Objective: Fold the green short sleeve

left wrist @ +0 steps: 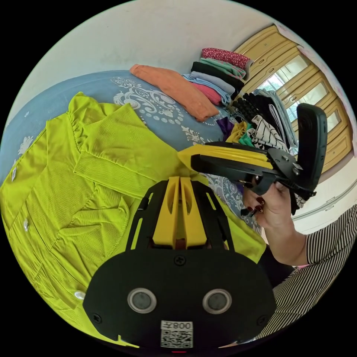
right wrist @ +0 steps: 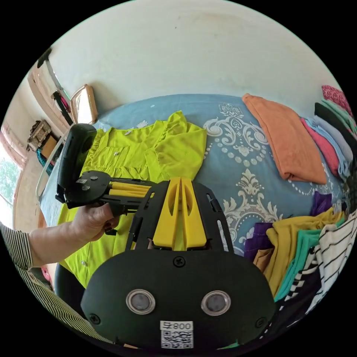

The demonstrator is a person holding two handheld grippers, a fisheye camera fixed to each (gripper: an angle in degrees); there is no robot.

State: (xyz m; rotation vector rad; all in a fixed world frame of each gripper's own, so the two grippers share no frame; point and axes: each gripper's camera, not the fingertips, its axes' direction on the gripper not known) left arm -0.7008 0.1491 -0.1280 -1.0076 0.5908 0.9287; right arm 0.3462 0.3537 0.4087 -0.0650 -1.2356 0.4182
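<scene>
— Yellow jaws on the left tongs [left wrist: 180,182]: are they pressed together?
— Yes, they meet with no gap, right over the green short sleeve [left wrist: 74,193], but whether cloth is nipped at the tips I cannot tell. The black body hides the hem below them.
— And the right tongs [right wrist: 180,183]?
— Closed the same way in the right gripper view. In the left gripper view the right tongs cross just beyond the left tips, jaws together on a yellow-green edge; what they grip is hard to make out.
— Who holds them?
— A hand [left wrist: 273,208] in a striped sleeve [left wrist: 327,245], cut off by the picture's rim.
— Where does the garment lie?
— Spread on the blue patterned bed [right wrist: 238,148], under and beyond both tongs, one sleeve folded inward across the front.
— Farther out?
— An orange folded piece [right wrist: 286,137] past the garment, a stack of folded clothes [left wrist: 223,74] behind it, and a loose heap [right wrist: 308,238] beside the right tongs, partly cropped.
</scene>
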